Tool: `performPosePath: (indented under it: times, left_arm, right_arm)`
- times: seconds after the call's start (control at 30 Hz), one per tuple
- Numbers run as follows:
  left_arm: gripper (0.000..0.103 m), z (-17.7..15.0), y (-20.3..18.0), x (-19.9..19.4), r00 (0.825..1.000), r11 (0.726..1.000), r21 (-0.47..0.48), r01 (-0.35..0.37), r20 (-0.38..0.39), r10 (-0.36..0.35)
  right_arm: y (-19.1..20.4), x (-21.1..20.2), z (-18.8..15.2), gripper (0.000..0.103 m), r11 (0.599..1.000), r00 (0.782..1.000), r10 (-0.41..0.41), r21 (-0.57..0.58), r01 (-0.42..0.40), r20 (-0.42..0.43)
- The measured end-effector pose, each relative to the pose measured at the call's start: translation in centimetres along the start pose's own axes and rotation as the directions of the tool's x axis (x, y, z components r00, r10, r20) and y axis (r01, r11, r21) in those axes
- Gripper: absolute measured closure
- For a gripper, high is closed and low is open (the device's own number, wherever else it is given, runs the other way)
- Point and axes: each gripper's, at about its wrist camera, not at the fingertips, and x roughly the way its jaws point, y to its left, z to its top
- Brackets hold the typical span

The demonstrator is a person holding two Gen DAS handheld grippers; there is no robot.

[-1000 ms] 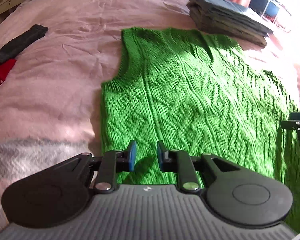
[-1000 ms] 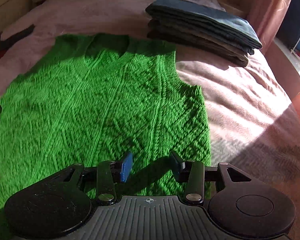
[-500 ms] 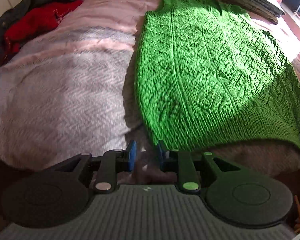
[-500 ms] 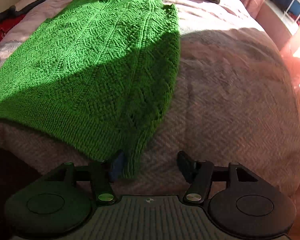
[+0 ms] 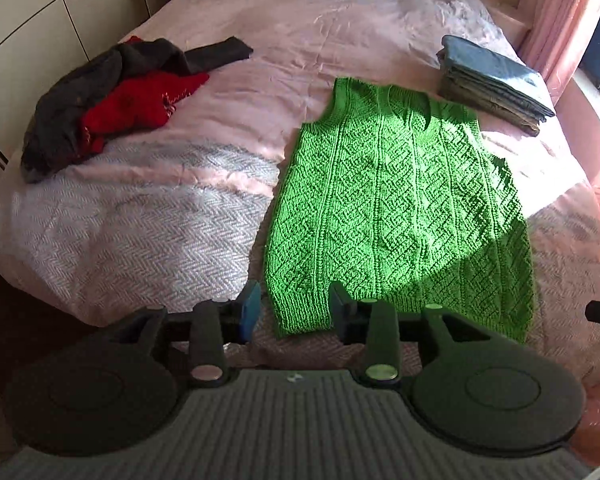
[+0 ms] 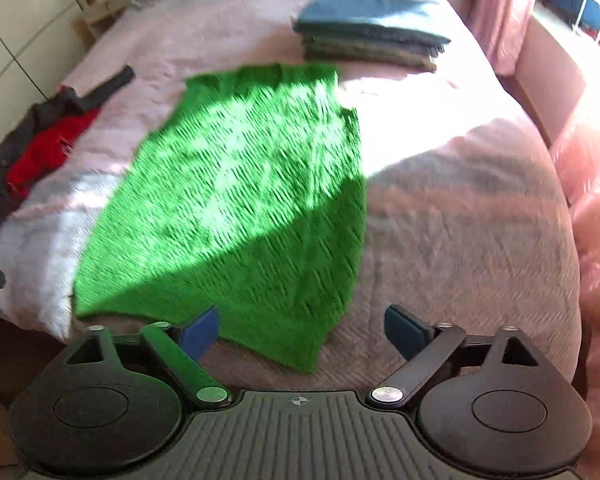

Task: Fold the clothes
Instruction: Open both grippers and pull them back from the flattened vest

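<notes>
Bed (image 5: 340,12) carries everything; pink sheet over most of it, a pale herringbone blanket across the near end.

Vest (image 5: 396,208), green cable knit, lies flat and spread, right of centre, neck toward the far end, hem at the near edge. No fold in it yet. Sun crosses its upper part; the hem end sits in shadow.

Pile (image 5: 112,96) of dark and red clothes, loose, by the left edge, unfolded.

Stack (image 5: 492,80) of folded blue-grey clothes near the far right edge, just beyond the vest's right shoulder.

Left gripper (image 5: 294,314): jaws moderately open, empty, poised above the vest's near left hem corner; contact with the knit cannot be told.

Right gripper (image 6: 300,330): jaws wide open, empty, hovering at the near right hem corner. This view is blurred.

Judgement: vest is laid out, first fold not begun. Next move likely calls for both grippers to drop onto the hem corners, pinch both layers, and carry the hem toward the neck. Loose knit may stretch or slip; bite deep.
</notes>
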Motion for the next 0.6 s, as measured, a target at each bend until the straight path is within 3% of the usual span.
performPosePath:
  times: [0.2,0.6]
  left_arm:
    - [0.059,-0.4,-2.2,-2.7,1.0,0.998,0.059,-0.001,0.017,0.0]
    - [0.047,-1.6,-4.6,-2.8,1.0,0.993,0.121,-0.008,-0.003,0.009]
  right_arm:
    - [1.5,-2.9,0.2,0.001,1.0,1.0,0.003,-0.003,-0.003,0.027]
    - [1.9,-2.3,-1.6,0.001,1.0,0.996,-0.014,-0.007,0.013,-0.088]
